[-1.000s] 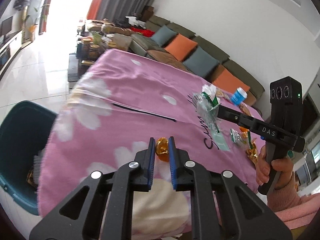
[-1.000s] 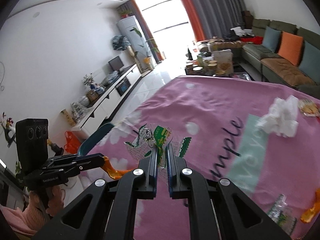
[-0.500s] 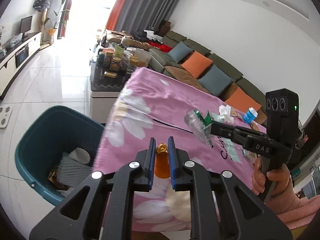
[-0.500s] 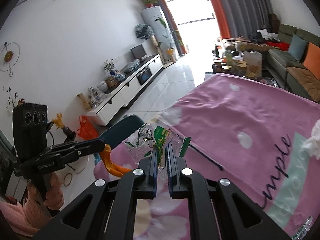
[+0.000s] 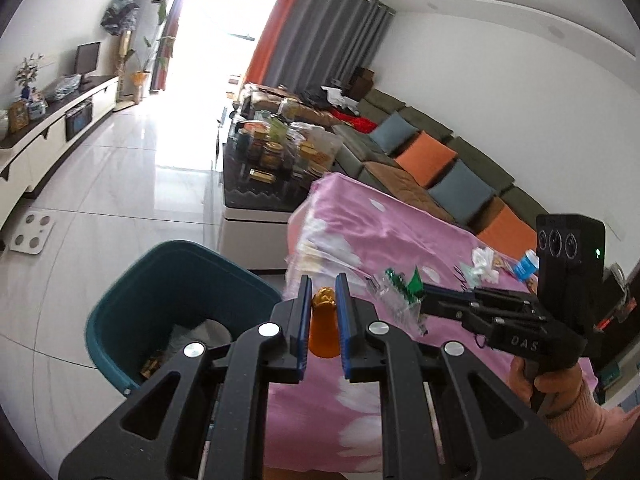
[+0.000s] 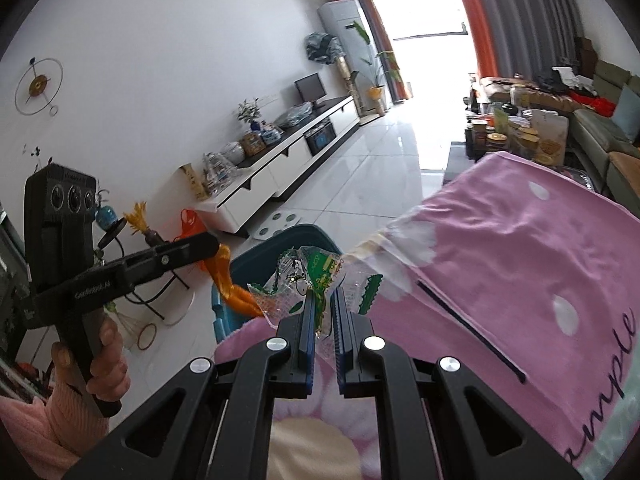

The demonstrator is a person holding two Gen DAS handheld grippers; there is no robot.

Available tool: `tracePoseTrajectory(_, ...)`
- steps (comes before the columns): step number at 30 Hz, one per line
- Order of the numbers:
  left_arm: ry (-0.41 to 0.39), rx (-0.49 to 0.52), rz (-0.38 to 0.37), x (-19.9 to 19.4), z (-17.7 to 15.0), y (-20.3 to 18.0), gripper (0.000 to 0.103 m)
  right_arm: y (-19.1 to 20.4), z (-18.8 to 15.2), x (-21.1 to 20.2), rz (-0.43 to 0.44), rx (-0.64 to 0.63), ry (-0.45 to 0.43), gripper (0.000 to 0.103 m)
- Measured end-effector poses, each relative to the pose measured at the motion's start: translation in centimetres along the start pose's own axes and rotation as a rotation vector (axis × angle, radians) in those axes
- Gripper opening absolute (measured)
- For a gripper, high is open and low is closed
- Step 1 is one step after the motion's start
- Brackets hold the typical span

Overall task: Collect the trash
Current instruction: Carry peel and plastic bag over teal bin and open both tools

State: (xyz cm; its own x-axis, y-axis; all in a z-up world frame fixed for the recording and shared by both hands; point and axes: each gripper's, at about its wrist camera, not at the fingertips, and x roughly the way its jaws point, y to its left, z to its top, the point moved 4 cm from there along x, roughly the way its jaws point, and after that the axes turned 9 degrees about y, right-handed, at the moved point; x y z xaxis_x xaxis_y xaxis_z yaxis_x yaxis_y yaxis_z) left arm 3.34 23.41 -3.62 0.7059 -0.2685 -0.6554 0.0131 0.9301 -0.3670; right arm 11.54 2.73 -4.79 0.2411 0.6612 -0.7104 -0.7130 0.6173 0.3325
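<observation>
Both grippers were carrying trash toward the teal bin [image 5: 120,320]. L gripper [image 5: 323,312] pinched an orange wrapper [image 5: 323,330] just short of the bin rim; R gripper [image 6: 321,320] clamped a clear green-printed wrapper [image 6: 316,280] beside it, presumably for dropping.

The left gripper [image 5: 323,292] points toward 12 o'clock in its own view, jaws nearly closed and pinching an orange wrapper [image 5: 324,328]. The right gripper [image 6: 321,308] is likewise clamped on a clear wrapper [image 6: 316,284]. Each is carried by a hand [image 6: 106,356] in a pink sleeve; the right hand [image 5: 560,380] sits at 4 o'clock.
</observation>
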Motion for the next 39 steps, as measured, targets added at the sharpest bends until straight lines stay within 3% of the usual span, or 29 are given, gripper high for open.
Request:
tracePoseTrajectory(16,0.02,-0.111,0.099,0.2,-0.3,6.7,0.012,3.9,3.1,6.5,0.027,-0.089,0.088,0.007)
tracePoseTrajectory(30,0.064,-0.169,0.137,3.0,-0.9,9.3,0.012,4.9,3.8,12.1,0.024,-0.081,0.199,0.008)
tracePoseTrajectory(39,0.096,-0.217,0.146,4.9,-1.2,10.5,0.013,4.7,3.5,13.6,0.043,-0.038,0.243,0.01)
